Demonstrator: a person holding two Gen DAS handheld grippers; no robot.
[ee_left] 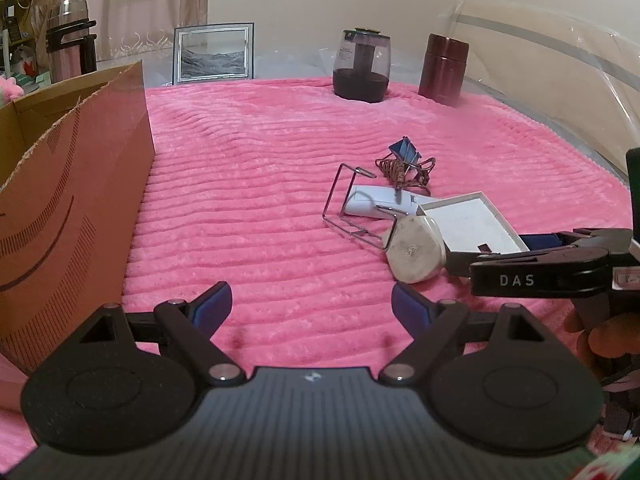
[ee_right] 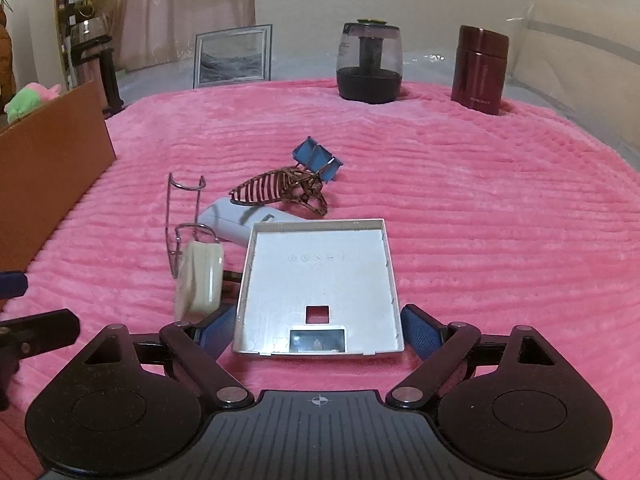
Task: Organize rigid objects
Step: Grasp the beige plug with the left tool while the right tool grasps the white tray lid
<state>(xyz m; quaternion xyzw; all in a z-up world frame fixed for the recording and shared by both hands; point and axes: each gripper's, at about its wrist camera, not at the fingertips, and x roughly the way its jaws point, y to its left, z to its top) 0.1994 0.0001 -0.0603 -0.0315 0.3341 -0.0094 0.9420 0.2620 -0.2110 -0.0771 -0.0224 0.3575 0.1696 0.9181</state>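
Observation:
A pile of small items lies on the pink blanket (ee_right: 480,208). A flat white square tray (ee_right: 320,284) lies between the open fingers of my right gripper (ee_right: 318,330), its near edge level with the blue pads. Left of it a white plug adapter (ee_right: 200,280) stands on edge, with a bent wire holder (ee_right: 186,216), a white oblong case (ee_right: 232,220), a brown ribbed hair claw (ee_right: 280,192) and a blue binder clip (ee_right: 316,156) behind. My left gripper (ee_left: 312,308) is open and empty over bare blanket, left of the adapter (ee_left: 414,254) and tray (ee_left: 472,224). The right gripper (ee_left: 540,260) shows from the side at the tray.
An open cardboard box (ee_left: 72,208) stands at the left edge of the blanket. At the back stand a framed picture (ee_right: 234,56), a dark glass jar (ee_right: 368,64) and a maroon flask (ee_right: 482,70). A thermos (ee_left: 70,40) stands far left.

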